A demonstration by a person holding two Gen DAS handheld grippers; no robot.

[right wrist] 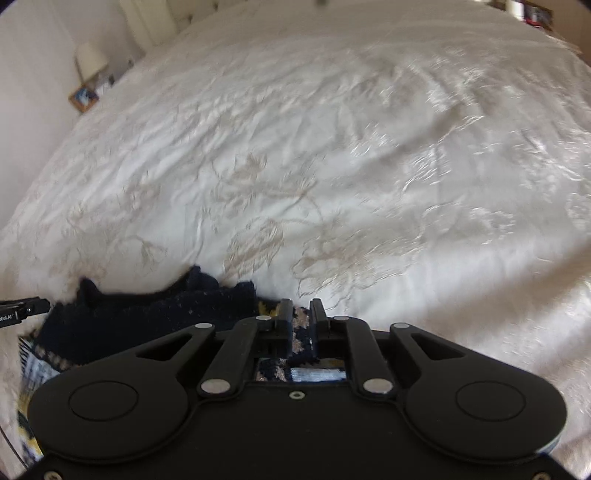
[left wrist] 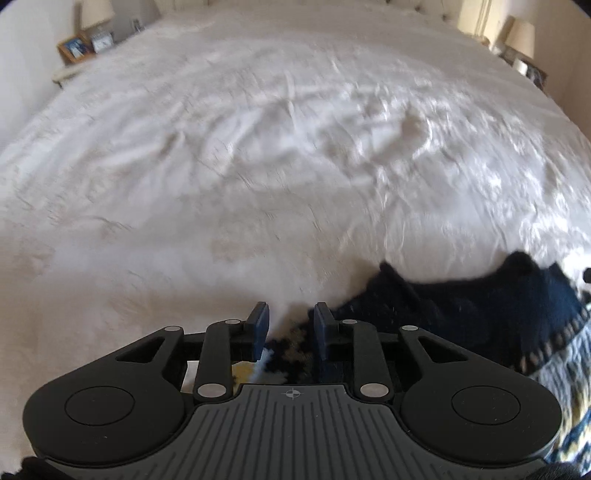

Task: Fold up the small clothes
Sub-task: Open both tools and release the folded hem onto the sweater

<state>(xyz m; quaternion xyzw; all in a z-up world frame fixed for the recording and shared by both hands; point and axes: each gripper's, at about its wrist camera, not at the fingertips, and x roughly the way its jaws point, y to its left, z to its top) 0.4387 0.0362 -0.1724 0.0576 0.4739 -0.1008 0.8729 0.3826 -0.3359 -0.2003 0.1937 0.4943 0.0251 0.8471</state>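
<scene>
A small knitted sweater, navy with a cream, yellow and blue pattern, hangs between my two grippers above the white bedspread. My left gripper has its jaws partly closed, and patterned knit shows between them. In the right wrist view the sweater stretches off to the left. My right gripper has its jaws close together on the patterned edge. The left gripper's tip shows at the left edge of that view.
The bed is wide and covered in embroidered white cloth. A bedside table with a lamp and picture frames stands at the far left. Another lamp stands at the far right.
</scene>
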